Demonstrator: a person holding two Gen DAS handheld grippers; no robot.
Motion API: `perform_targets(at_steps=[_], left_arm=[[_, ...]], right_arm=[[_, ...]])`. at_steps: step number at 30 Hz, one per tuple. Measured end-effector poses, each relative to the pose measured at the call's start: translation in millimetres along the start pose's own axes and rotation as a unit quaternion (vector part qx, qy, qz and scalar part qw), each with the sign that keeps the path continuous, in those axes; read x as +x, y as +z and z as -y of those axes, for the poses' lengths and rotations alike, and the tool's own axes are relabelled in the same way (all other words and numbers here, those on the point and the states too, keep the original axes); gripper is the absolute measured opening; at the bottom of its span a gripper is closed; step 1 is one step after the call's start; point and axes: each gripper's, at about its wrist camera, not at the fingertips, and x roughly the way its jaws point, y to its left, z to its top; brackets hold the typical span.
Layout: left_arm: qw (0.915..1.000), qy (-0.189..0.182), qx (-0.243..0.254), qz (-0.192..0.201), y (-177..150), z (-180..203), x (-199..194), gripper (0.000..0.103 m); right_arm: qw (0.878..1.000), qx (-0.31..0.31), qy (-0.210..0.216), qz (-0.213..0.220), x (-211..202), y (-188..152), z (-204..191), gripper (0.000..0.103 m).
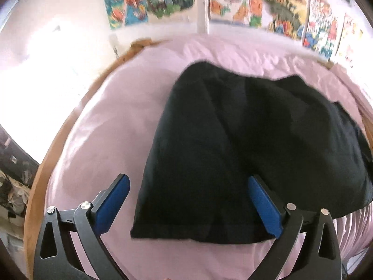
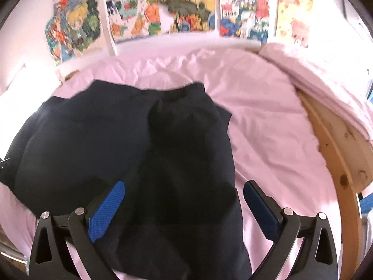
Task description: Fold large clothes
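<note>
A folded black garment [image 1: 244, 144] lies on the pink bedsheet [image 1: 112, 116], its long axis running from 6 toward 12 o'clock in both wrist views. The left gripper [image 1: 188, 205] and the right gripper [image 2: 184, 210] are spread wide, released above the garment's near hem, grasping nothing.

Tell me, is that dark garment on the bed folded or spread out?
Folded, at least partly: the dark garment lies as a compact shape on the pink sheet, with an overlapping layer running down its middle.
</note>
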Motion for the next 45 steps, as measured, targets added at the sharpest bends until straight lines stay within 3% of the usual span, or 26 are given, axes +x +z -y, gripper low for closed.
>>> perform_targets(at_steps=[6,12,24,29,38,45], left_arm=[[0.9979,-0.006,-0.015,0.062,-18.8,11.4,-45.5,0.100],[0.9931,-0.035,-0.035,0.106,-38.1,11.1,-81.8,0.100],[0.9730,-0.040,-0.001,0.227,-96.9,23.7,-144.5,0.100],[0.9697,-0.043,0.007,0.240,-122.7,32.0,-149.5,0.100],[0.9741,-0.054,0.016,0.219,-144.1,46.0,-145.9,0.100],[0.9703,-0.032,0.018,0.239,-156.0,46.3,-148.8,0.100]], right_arm=[[0.999,-0.001,0.008,0.032,-33.5,-16.8,-24.0,0.103],[0.996,0.001,0.025,0.084,-76.0,-36.8,-52.0,0.103],[0.985,-0.006,0.037,0.169,-140.7,-79.5,-91.6,0.103],[0.982,-0.009,0.030,0.185,-152.9,-98.3,-99.8,0.103],[0.979,-0.003,0.013,0.205,-167.4,-126.9,-101.9,0.103],[0.979,-0.005,-0.002,0.204,-169.7,-144.0,-104.2,0.103]])
